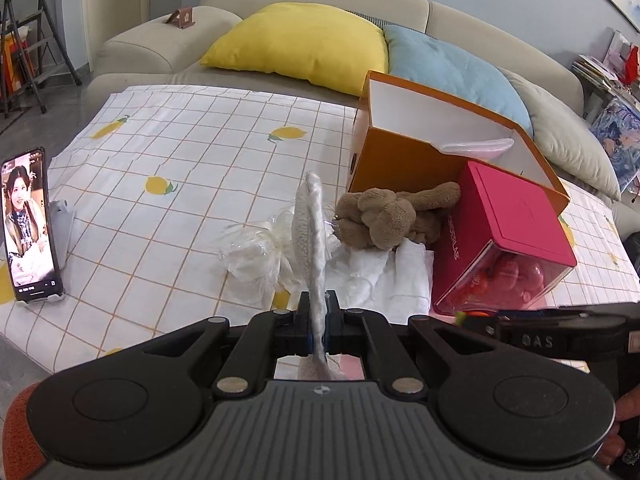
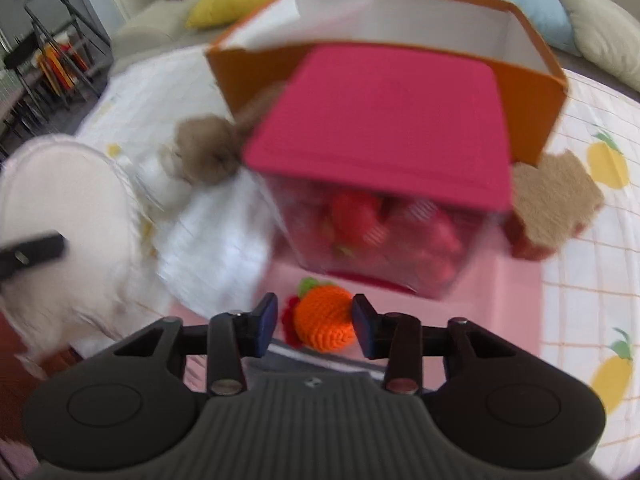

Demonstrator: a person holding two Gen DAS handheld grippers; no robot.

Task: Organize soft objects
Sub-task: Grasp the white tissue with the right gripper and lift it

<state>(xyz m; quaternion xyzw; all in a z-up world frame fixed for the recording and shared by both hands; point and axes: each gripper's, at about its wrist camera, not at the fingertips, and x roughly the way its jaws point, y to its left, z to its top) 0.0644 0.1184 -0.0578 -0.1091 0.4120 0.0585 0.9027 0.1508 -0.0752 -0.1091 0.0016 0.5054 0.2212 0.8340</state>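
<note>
My left gripper [image 1: 318,314] is shut on a flat white soft pad [image 1: 308,232] that stands up edge-on between its fingers; the pad shows at the left of the right wrist view [image 2: 68,216]. My right gripper [image 2: 314,320] is open around an orange crocheted fruit [image 2: 324,318] lying on a pink sheet [image 2: 500,292], its pads on either side of it. A brown plush toy [image 1: 384,216] lies against the open orange box [image 1: 400,160]. A pink-lidded clear box [image 1: 512,232] with red soft items stands in front of the orange box.
A white cloth [image 1: 384,276] and crinkled clear plastic [image 1: 260,252] lie on the lemon-print tablecloth [image 1: 180,152]. A phone [image 1: 28,224] stands at the left. A brown plush square [image 2: 556,200] sits right of the pink box. A sofa with yellow [image 1: 304,44] and blue cushions is behind.
</note>
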